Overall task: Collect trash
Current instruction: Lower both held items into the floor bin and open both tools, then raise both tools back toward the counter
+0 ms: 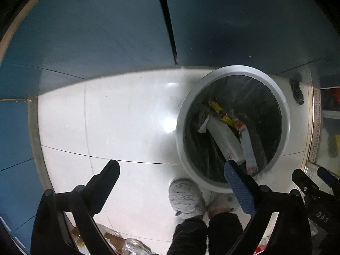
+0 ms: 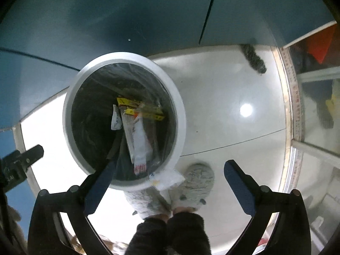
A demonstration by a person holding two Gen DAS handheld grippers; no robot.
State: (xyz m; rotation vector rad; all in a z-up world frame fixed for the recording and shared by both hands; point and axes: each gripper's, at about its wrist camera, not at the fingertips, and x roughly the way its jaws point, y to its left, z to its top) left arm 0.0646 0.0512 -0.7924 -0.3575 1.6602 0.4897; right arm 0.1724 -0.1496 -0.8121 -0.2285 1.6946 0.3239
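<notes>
Both claws spread wide, nothing between the fingers: left gripper [image 1: 172, 182], right gripper [image 2: 167, 188]. Both aimed down over the round bin [image 1: 180, 140], lined with a dark bag and standing on the white tiled floor [image 1: 127, 116] near a blue cabinet [image 1: 95, 31].

Progress, judged from the present layout: several pieces of trash already inside the bin. One pale wrapper [image 2: 167, 179] seen in the right view draped at the near rim above the slippers [image 2: 197, 182]; inside or outside cannot be told. Possibly more litter at the bottom edge of the left view, too blurred to identify.

Count:
- Bins: one.
- Long white box [image 1: 225, 140]: one.
- Yellow packets [image 2: 140, 108]: at least two.
- White tube-like pack [image 1: 249, 148]: one.
- Slippers: two.
- Dark fuzzy object [image 2: 255, 59] on the floor: one.
</notes>
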